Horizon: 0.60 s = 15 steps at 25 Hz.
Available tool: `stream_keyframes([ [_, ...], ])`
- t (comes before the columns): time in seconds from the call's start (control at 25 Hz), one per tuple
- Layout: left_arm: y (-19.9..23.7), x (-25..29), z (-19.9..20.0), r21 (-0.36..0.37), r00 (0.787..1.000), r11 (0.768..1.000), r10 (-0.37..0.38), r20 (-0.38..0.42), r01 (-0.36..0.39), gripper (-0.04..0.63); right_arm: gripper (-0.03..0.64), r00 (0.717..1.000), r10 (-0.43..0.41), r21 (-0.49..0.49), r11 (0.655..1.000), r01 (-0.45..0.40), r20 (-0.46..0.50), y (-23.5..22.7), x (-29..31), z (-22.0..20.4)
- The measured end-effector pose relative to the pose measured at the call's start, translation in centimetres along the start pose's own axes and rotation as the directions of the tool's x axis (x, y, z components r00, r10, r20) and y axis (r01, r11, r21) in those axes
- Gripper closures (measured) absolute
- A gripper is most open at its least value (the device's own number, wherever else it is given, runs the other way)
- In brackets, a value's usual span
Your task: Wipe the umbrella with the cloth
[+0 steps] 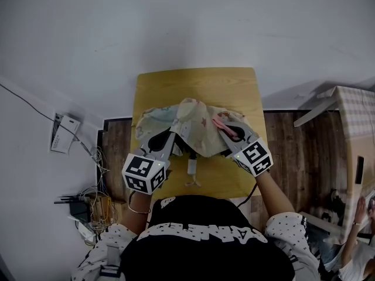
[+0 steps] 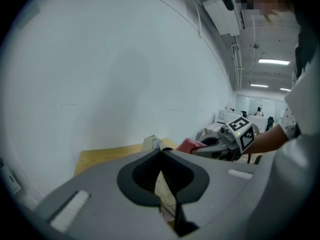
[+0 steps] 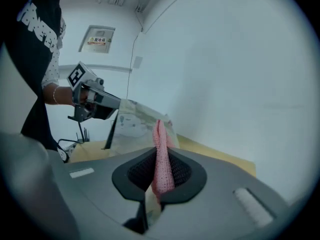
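Two grips: left gripper (image 2: 161, 150) pinches umbrella (image 2: 163, 189), right gripper (image 3: 156, 149) pinches cloth (image 3: 162, 170).

pink cloth (image 3: 161, 164) coarse knit, rough matt, umbrella (image 1: 193, 122) thin printed fabric, creased matt, table (image 1: 199, 84) smooth light wood, slight sheen, left hand-held gripper (image 2: 160, 151) and right hand-held gripper (image 3: 159, 147) matt grey plastic
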<state>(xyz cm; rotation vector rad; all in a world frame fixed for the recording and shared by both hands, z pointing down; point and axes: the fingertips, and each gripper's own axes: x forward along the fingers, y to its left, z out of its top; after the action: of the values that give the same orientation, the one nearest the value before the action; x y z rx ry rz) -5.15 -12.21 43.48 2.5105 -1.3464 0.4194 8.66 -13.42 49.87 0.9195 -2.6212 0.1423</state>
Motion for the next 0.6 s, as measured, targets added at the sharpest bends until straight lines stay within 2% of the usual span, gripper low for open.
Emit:
stream_keyframes([
  [0.2, -0.5, -0.1, 0.1, 0.006, 1.0, 1.0, -0.005, -0.004, 0.005, 0.595, 0.583, 0.996, -0.086, -0.125, 0.989, 0.081, -0.034, -3.8, 0.6, 0.2],
  [0.6, -1.7, 0.3, 0.6, 0.012, 0.999, 0.999, -0.035, 0.0, 0.035, 0.595, 0.583, 0.984, 0.006, -0.18, 0.983, -0.039, -0.178, -1.0, 0.7, -5.1],
])
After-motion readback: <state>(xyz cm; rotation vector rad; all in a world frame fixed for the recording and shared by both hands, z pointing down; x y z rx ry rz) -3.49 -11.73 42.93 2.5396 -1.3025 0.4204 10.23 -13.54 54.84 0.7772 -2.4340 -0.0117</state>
